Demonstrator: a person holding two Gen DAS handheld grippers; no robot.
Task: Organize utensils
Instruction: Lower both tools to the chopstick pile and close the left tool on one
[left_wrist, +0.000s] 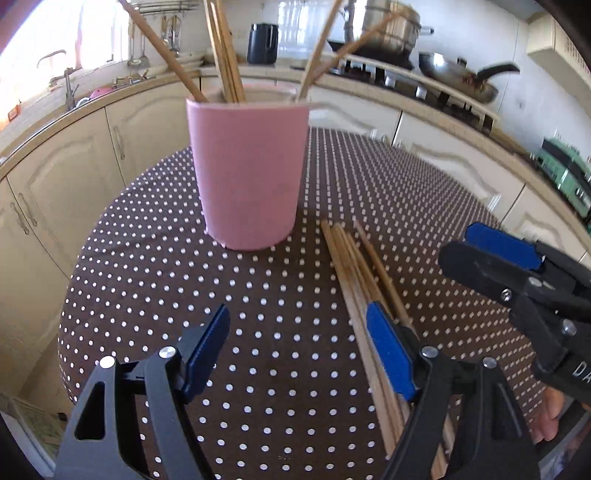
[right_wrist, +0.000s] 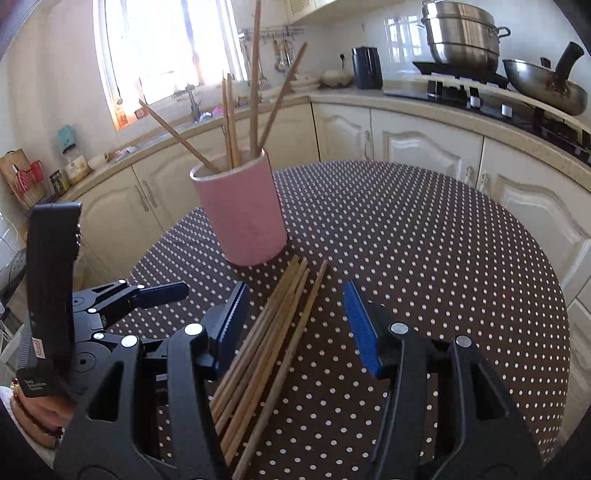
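Your left gripper (left_wrist: 297, 345) hangs over the brown tablecloth with white polka dots (left_wrist: 258, 332), its blue-padded jaws spread wide with nothing between them; its right-hand finger sits just above the near end of the loose bundle of wooden chopsticks (left_wrist: 349, 258) lying on the cloth. Whether that finger touches the sticks, you cannot tell from here.

Your right gripper (right_wrist: 291, 325) has its jaws partly apart and empty, held over the same bundle (right_wrist: 280, 314), which runs between its two fingers without either pad pressing on it.

The tall pink cylindrical cup (right_wrist: 240, 210) stands upright on the table just beyond the far tips of the loose chopsticks. Several more wooden chopsticks (right_wrist: 255, 92) already stand inside it, leaning outward in different directions.
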